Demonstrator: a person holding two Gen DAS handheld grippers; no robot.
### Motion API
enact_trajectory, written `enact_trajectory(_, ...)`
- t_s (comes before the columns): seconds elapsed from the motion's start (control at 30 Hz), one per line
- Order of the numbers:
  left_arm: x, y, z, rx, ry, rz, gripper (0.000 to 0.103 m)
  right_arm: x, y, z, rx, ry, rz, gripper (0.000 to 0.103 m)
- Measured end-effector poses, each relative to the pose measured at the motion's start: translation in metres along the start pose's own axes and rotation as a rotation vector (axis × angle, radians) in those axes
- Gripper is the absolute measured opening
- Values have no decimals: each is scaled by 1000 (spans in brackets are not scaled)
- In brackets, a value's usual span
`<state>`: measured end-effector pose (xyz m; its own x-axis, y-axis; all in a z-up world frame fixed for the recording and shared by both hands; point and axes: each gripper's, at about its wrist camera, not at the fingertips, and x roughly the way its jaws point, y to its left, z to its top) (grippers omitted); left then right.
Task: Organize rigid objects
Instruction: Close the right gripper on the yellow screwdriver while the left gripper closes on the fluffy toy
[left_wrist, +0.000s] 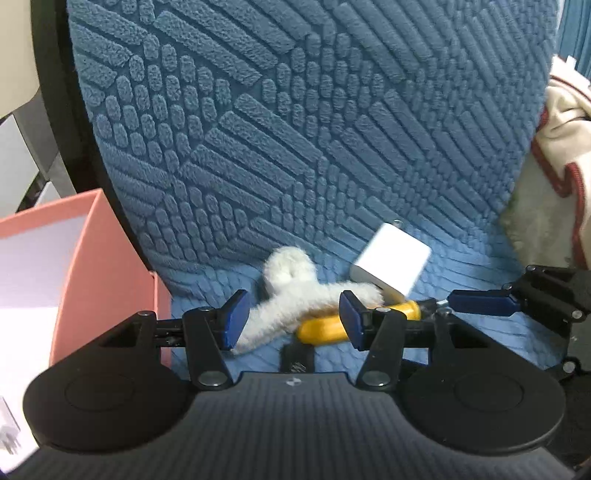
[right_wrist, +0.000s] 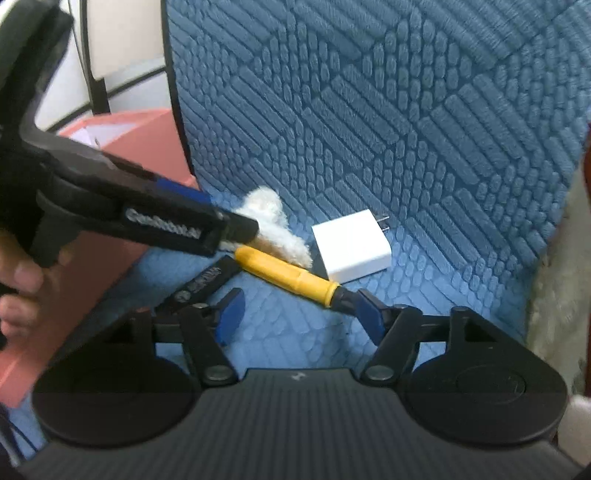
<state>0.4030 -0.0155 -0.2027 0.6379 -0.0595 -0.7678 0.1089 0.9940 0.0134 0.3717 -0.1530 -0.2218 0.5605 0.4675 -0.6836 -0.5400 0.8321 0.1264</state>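
On a blue textured cushion (left_wrist: 295, 129) lie a white fluffy hair claw (left_wrist: 295, 291), a yellow-handled tool (left_wrist: 325, 326) and a white charger block (left_wrist: 391, 258). My left gripper (left_wrist: 291, 319) is open, its pads either side of the fluffy claw. In the right wrist view the yellow handle (right_wrist: 288, 275) runs diagonally, its dark tip next to my right pad (right_wrist: 373, 317). My right gripper (right_wrist: 299, 317) is open and empty. The charger (right_wrist: 351, 249) and fluffy claw (right_wrist: 273, 218) lie beyond it. The left gripper's fingers (right_wrist: 236, 227) reach over the claw.
A pink open box (left_wrist: 92, 258) with a white inside stands left of the cushion, also in the right wrist view (right_wrist: 122, 147). A cream cloth with red trim (left_wrist: 561, 155) lies to the right. A black flat item (right_wrist: 207, 280) lies beside the yellow handle.
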Motion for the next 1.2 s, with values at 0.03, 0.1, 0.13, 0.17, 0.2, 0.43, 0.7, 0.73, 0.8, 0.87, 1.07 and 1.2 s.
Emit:
enact_trajectory(0.03, 3, 1, 1, 4, 6, 2, 60, 5, -2, 1, -10, 11, -2, 69)
enact_trajectory(0.1, 11, 3, 3, 9, 29, -12, 60, 11, -4, 3, -30, 19, -2, 69)
enact_trajectory(0.13, 13, 3, 3, 15, 37, -18, 60, 13, -6, 4, -41, 23, 4, 69)
enact_trajectory(0.17, 15, 2, 4, 28, 43, -17, 60, 16, -6, 5, -54, 26, 9, 69)
enact_trajectory(0.2, 17, -1, 4, 55, 48, -8, 60, 19, -8, 7, -64, 28, 10, 69)
enact_trajectory(0.43, 31, -3, 0, 72, 74, 1, 60, 39, -21, 15, -34, 74, 26, 69)
enact_trajectory(0.7, 37, 1, -1, 31, 80, -7, 60, 36, -31, 14, -12, 108, 72, 70)
enact_trajectory(0.73, 34, 4, -2, 29, 82, -8, 60, 35, -31, 14, -8, 116, 78, 68)
enact_trajectory(0.8, 33, 4, -2, 36, 88, -8, 60, 31, -33, 14, -18, 126, 61, 55)
enact_trajectory(0.87, 30, 5, -4, 35, 84, -7, 60, 28, -31, 14, -38, 135, 36, 46)
enact_trajectory(1.07, 31, 8, -5, 5, 98, -20, 60, 18, -31, 12, -33, 200, 57, 34)
enact_trajectory(1.2, 32, 5, -9, 17, 90, -22, 60, 12, -27, 10, -32, 216, 64, 30)
